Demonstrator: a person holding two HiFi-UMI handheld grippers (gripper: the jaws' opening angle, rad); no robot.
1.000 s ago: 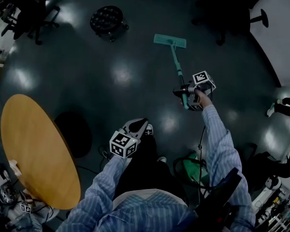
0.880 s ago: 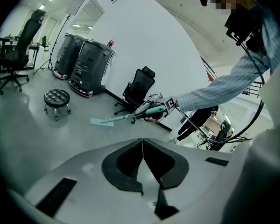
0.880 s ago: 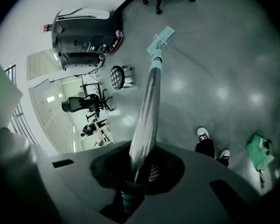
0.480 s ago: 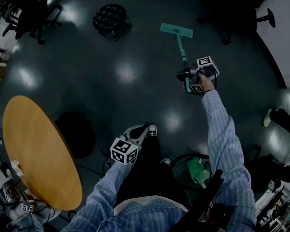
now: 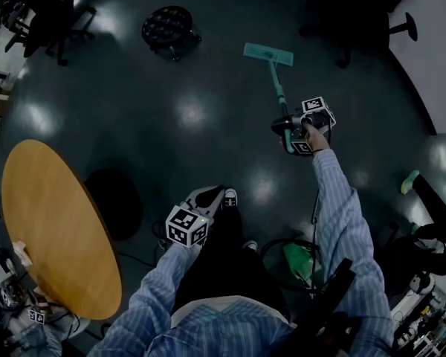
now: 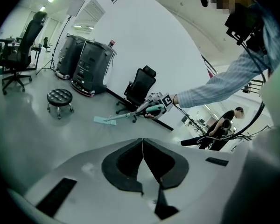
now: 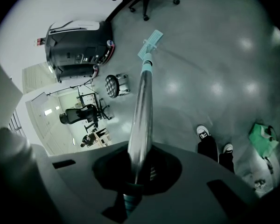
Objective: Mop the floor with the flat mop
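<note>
The flat mop has a teal head (image 5: 268,53) lying flat on the dark floor and a thin handle (image 5: 279,91) that slopes back to my right gripper (image 5: 284,126). That gripper is shut on the handle's teal grip at arm's length. In the right gripper view the metal handle (image 7: 142,111) runs out from between the jaws of my right gripper (image 7: 136,169) to the mop head (image 7: 150,45). My left gripper (image 5: 208,195) hangs low by my legs, shut and empty. From my left gripper (image 6: 143,146) the mop head (image 6: 104,120) shows far off.
A round wooden table (image 5: 56,229) stands at the left. A black padded stool (image 5: 166,28) stands on the floor left of the mop head, with office chairs (image 5: 41,17) beyond it. A green object (image 5: 301,259) and cables lie by my feet. Another person's legs (image 5: 431,199) show at the right.
The mop head slid away from me across the floor, then came back a little with my right gripper. My left gripper stayed by my legs.
</note>
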